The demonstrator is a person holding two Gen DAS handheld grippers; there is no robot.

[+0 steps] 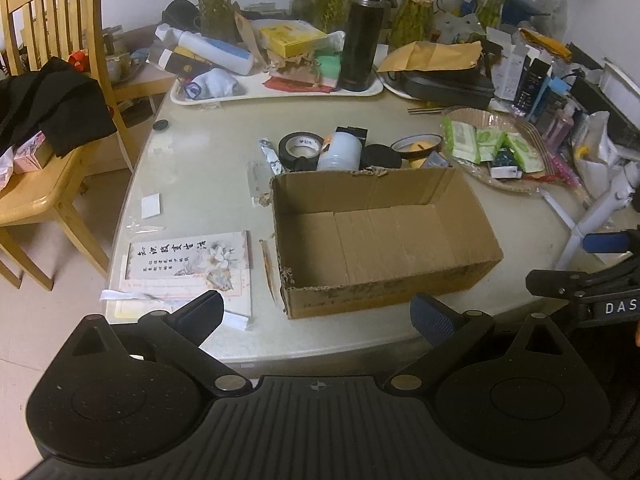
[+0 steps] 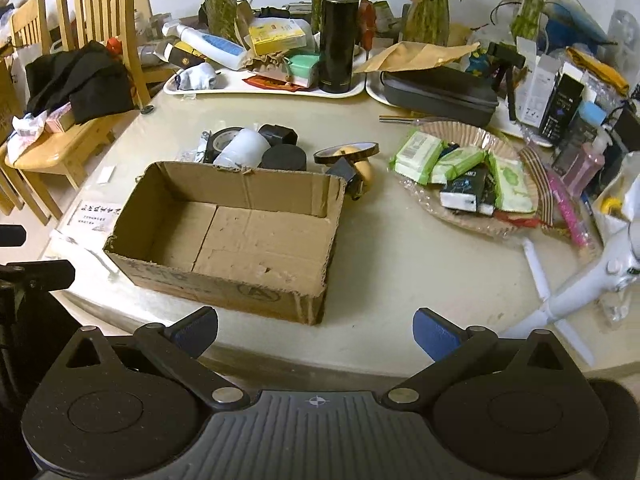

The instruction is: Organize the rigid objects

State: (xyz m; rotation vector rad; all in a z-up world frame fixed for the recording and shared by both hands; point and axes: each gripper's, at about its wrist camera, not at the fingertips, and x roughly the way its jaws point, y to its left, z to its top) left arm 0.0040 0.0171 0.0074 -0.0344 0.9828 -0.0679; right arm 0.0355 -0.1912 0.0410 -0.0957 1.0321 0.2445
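An open, empty cardboard box (image 1: 380, 240) sits mid-table; it also shows in the right wrist view (image 2: 240, 236). Behind it lie a black tape roll (image 1: 301, 147), a white cylinder (image 1: 340, 152), a black round lid (image 1: 381, 156), a thin tape ring (image 1: 416, 145) and a small black box (image 1: 352, 132). The same cluster shows in the right wrist view: white cylinder (image 2: 246, 145), black lid (image 2: 285, 158), tape ring (image 2: 346, 151). My left gripper (image 1: 316, 316) is open and empty at the table's near edge. My right gripper (image 2: 316, 332) is open and empty, near the box's right corner.
A booklet (image 1: 188, 264) lies left of the box. A wicker plate (image 2: 516, 224) holds green packets. White trays (image 1: 280, 94) at the back hold a black flask (image 1: 362, 36) and clutter. A wooden chair (image 1: 52, 120) stands left. A white tripod (image 2: 580, 280) stands right.
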